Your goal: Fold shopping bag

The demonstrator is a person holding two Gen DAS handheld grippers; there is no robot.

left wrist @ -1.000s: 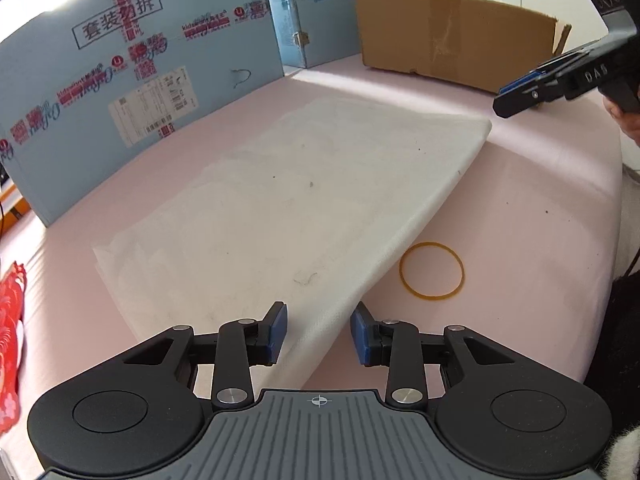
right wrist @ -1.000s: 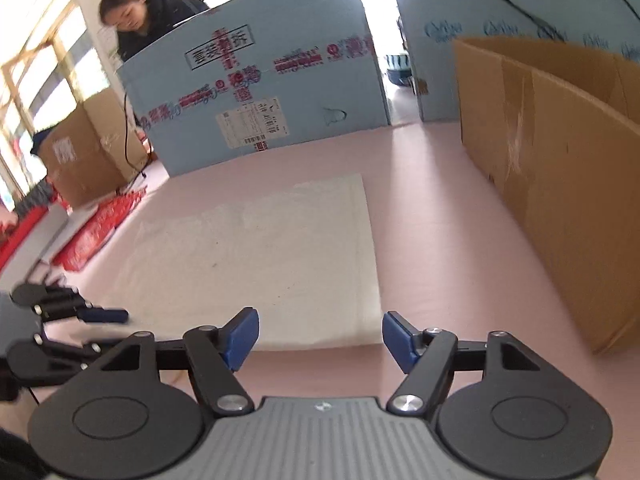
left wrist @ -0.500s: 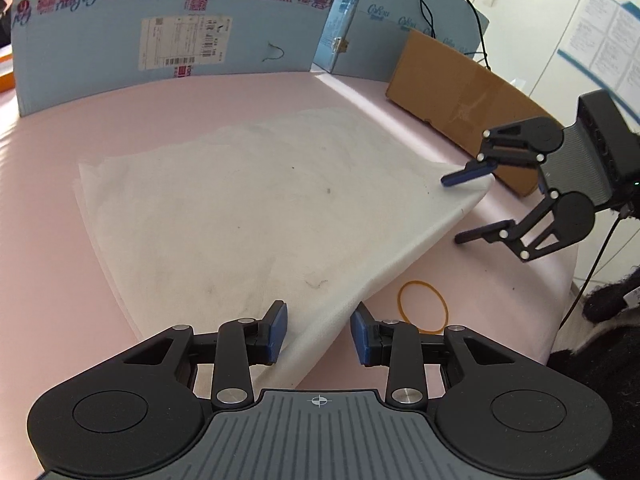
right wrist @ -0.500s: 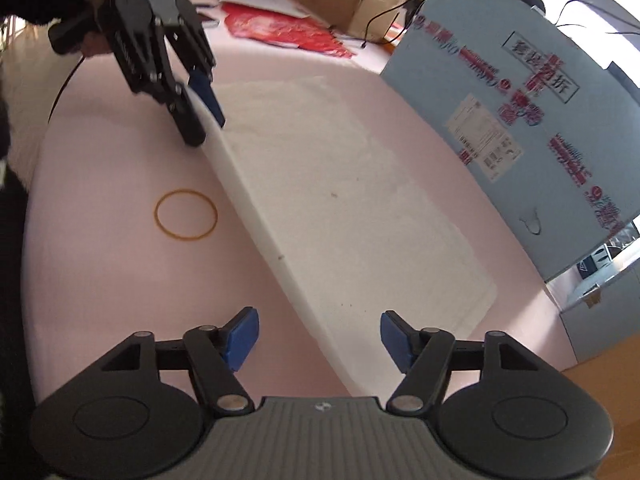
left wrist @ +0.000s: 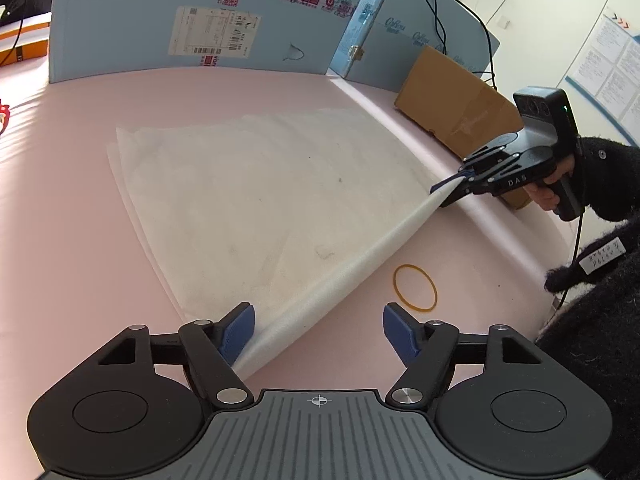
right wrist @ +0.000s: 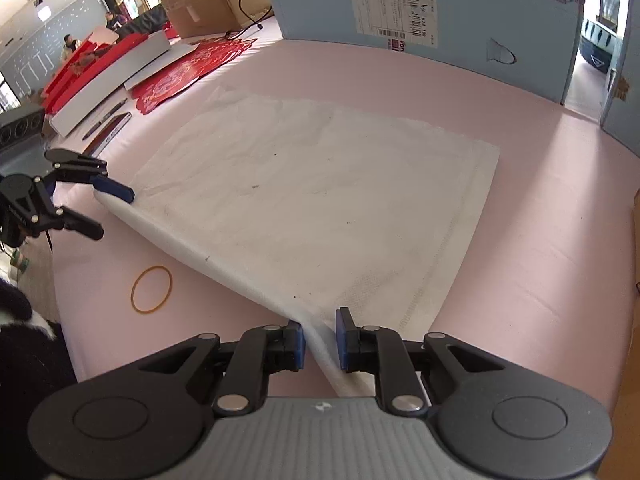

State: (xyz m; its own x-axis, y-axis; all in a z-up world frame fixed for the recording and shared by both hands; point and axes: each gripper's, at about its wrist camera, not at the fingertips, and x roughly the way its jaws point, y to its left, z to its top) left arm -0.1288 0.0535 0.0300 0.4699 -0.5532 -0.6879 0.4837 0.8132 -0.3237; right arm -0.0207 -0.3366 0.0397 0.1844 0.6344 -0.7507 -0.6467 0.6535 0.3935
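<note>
The white shopping bag [left wrist: 260, 200] lies flat on the pink table [left wrist: 80, 240], its near edge raised in a long fold. My left gripper [left wrist: 318, 332] stands open and its jaws are still opening; the bag's near corner lies between them, against the left pad [left wrist: 238, 330]. In the right wrist view my right gripper [right wrist: 318, 338] is closing, and its pads pinch the bunched corner of the bag [right wrist: 320, 200]. That right gripper [left wrist: 452, 190] also shows at the far right of the left wrist view, held by a hand. The left gripper [right wrist: 106, 212] appears open at the bag's other corner.
A yellow rubber band [left wrist: 415, 287] lies on the table just past the raised edge, also seen as the rubber band [right wrist: 152, 289]. Blue cardboard panels [left wrist: 180, 20] wall the back. A brown cardboard box [left wrist: 460, 96] stands at the right. Red paper sheets [right wrist: 180, 76] lie at the left.
The left jaws have spread apart around the bag's corner. The right gripper has come to the other near corner and its jaws have closed in on it, raising the edge.
</note>
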